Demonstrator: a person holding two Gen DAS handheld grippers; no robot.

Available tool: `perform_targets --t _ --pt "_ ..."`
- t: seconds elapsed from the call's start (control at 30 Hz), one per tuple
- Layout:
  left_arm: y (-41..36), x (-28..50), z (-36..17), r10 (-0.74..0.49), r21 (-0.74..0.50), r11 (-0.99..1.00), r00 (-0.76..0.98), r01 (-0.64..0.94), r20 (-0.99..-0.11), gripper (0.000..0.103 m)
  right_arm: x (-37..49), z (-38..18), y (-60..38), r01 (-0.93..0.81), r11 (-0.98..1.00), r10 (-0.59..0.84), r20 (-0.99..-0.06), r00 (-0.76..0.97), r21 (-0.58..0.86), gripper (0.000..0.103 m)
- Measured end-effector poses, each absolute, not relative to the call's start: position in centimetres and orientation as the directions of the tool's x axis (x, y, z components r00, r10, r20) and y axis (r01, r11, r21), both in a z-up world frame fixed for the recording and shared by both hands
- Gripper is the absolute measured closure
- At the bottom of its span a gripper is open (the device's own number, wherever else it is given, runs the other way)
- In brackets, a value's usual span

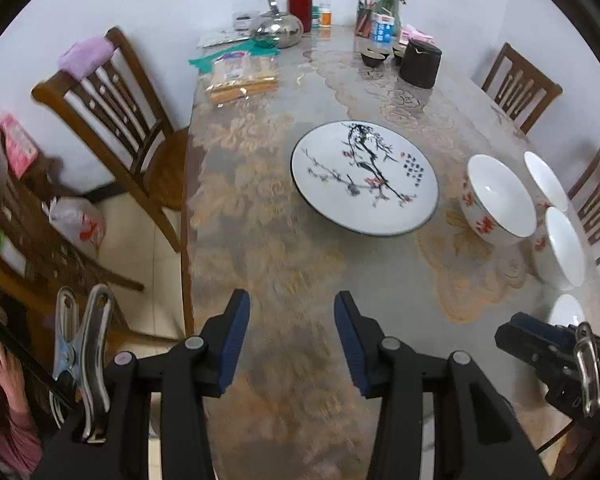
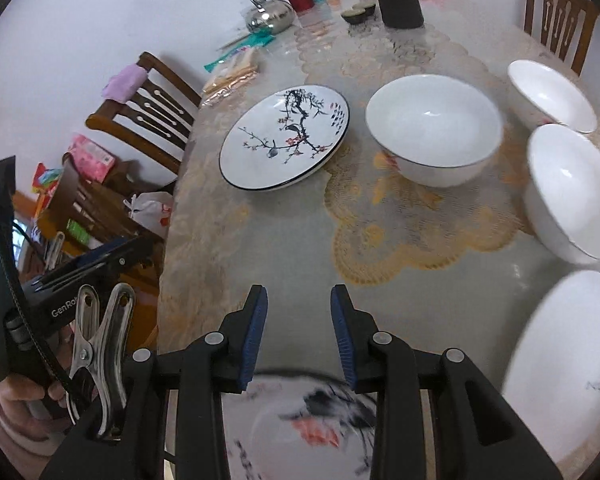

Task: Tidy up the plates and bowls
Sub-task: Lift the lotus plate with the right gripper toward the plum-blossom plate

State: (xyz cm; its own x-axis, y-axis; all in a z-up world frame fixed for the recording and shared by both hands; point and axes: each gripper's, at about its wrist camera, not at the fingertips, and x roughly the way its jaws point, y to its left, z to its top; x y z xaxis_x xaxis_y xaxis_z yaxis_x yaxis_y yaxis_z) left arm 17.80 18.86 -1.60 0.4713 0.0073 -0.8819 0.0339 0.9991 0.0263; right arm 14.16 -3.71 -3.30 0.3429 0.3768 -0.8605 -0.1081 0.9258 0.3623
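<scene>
While both jaws stand spread and empty, left hand-held gripper has the painted plate ahead, slightly right, on the counter, with bowls farther right, nearer the right hand-held gripper.

White wall; wooden chairs; pale tiled floor.

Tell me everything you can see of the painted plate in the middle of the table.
The painted plate is round, shallow and white, seemingly glazed ceramic, with a thin dark rim. Inside is an ink-style branch with red blossoms and a small block of dark characters. It sits upright and empty on the lace-patterned table, left of the nearest bowl and apart from it. Nothing touches it; both tools are short of it.
</scene>
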Motion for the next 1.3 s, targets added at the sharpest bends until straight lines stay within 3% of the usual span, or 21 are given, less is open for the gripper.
perform_targets --t 0.6,1.03,1.2,1.3 --pt "19.2 31.5 -6.1 -0.072 -0.058 0.997 0.417 0.046 -0.906 0.057 23.3 -9.0 -1.5 0.002 0.948 0.301 -0.901 0.312 0.318 0.069" --pt "17.9 38.0 -10.3 -0.053 -0.047 0.999 0.352 0.027 -0.935 0.057 25.9 -10.8 0.0 0.007 0.967 0.241 -0.921 0.305 0.255 0.069" --pt "17.8 38.0 -10.9 -0.049 -0.034 0.998 0.379 0.045 -0.924 0.056 26.3 -10.9 -0.2 0.055 0.959 0.247 -0.915 0.319 0.278 0.069" --pt "17.7 37.8 -10.8 -0.045 -0.017 0.997 0.385 0.074 -0.922 0.058 25.6 -11.0 -1.2 0.12 0.925 0.308 -0.896 0.321 0.361 0.069"
